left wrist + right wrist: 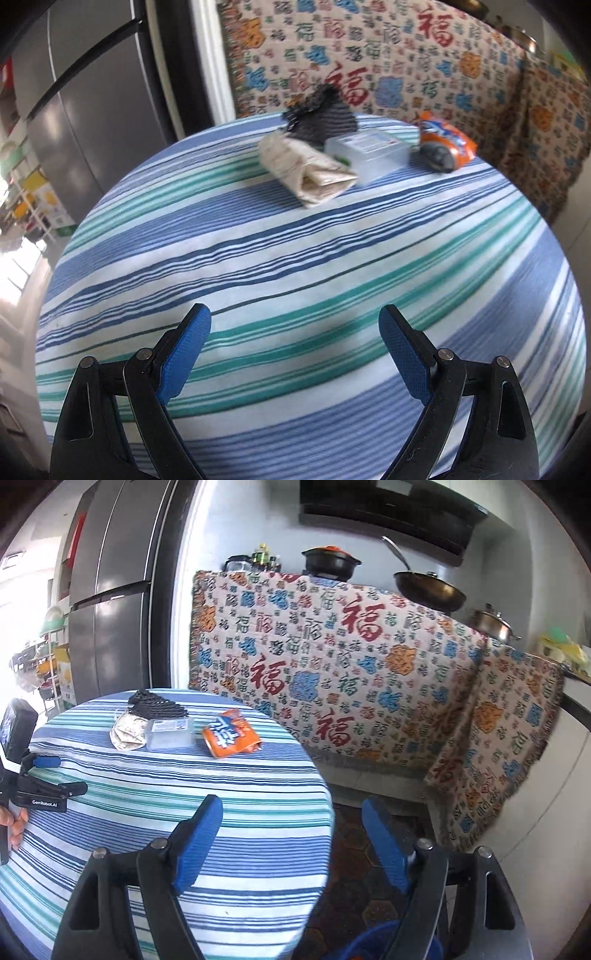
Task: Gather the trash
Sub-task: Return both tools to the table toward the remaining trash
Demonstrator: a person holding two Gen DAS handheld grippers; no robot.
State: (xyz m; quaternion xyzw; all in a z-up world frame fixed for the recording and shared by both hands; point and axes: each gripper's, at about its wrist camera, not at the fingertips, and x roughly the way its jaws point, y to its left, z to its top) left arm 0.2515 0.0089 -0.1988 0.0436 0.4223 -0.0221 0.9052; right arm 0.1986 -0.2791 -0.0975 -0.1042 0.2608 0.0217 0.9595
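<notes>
Seen from the left wrist camera, the left gripper [294, 319] hangs released over a round table [258, 280] covered in a blue, white and green striped cloth, its blue pads [183, 356] spread wide with nothing between them.

Far ahead of the fingers, near the table's far edge, lies the trash cluster:
- Rolled beige wrapper [308, 171], lying on its side, ahead and slightly left of centre.
- Clear plastic box [369, 153] with a white label, touching the wrapper on its right.
- Black mesh piece [321, 112], behind the wrapper and box, at the far rim.
- Orange snack packet [448, 138], ahead to the right, just beside the box; a dark grey lump [437, 157] rests against its near side.

Beyond the table hangs a patterned blanket [406, 55] with red characters; a grey fridge [92, 110] stands far left.

Seen from the right wrist camera, the right gripper [293, 821] is likewise released, jaws wide and holding nothing; its left finger is over the table's [240, 812] right edge, its right finger over the dark tiled floor [354, 849].
- Orange snack packet [231, 738], ahead and slightly left, crumpled, lying flat.
- Clear plastic box [170, 733], just left of the packet, apart from it.
- Rolled beige wrapper [127, 733], touching the box's left side.
- Black mesh piece [157, 705], behind both.
- Left gripper [68, 773], at far left above the cloth, fingers apart.
- Blue bin [388, 941], low between and beneath the fingers, only its rim visible.
- Patterned blanket [351, 646] draped over a counter, with a black pot [330, 563], a wok [428, 587] and a steel pot [491, 626] on top.
- Grey fridge [118, 602], far left.
</notes>
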